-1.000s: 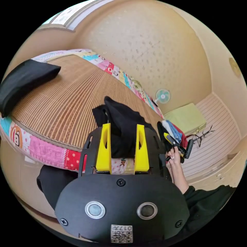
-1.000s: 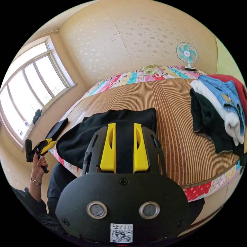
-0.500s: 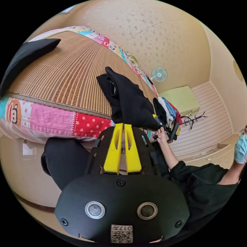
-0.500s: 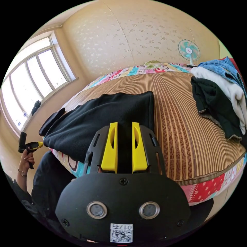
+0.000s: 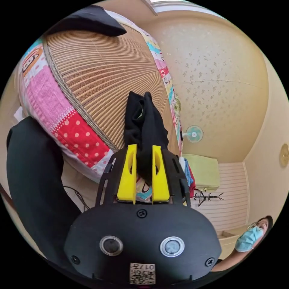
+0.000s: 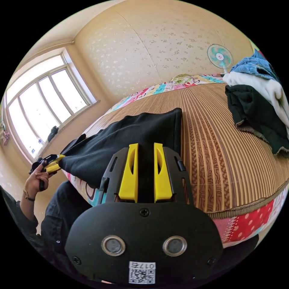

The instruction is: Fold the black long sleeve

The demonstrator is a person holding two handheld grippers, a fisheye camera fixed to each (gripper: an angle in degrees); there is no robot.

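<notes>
- Black fabric is what both tools are gripping: the black long sleeve [image 6: 129, 135] is lying across the near edge of the bed [image 6: 216, 141], on the woven mat, with part of it overhanging the patchwork border.
- You are holding the right gripper [image 6: 146, 173] with its yellow jaws narrow, pinched on the near hem of the garment; the cloth is running straight away from these jaws toward the wall.
- You are holding the left gripper [image 5: 144, 174] with its jaws narrow as well, clamped on a bunched end of the same garment, which is standing up between them in a crumpled ridge.
- The long axis of the garment is running from one gripper to the other along the bed edge. Judged from this, the coming fold depends on carrying one held end over toward the other, and the left gripper, holding the bunched end, appears the freer to travel.
- In the right gripper view you are seeing the flat spread of the cloth, the left gripper [image 6: 52, 164] at its far corner, the pile of clothes [image 6: 259, 99] well apart on the mat, and the window [image 6: 42, 102].
- In the left gripper view you are seeing a dark folded item [image 5: 90, 21] at the far end of the bed, plus the fan [image 5: 193, 134].
</notes>
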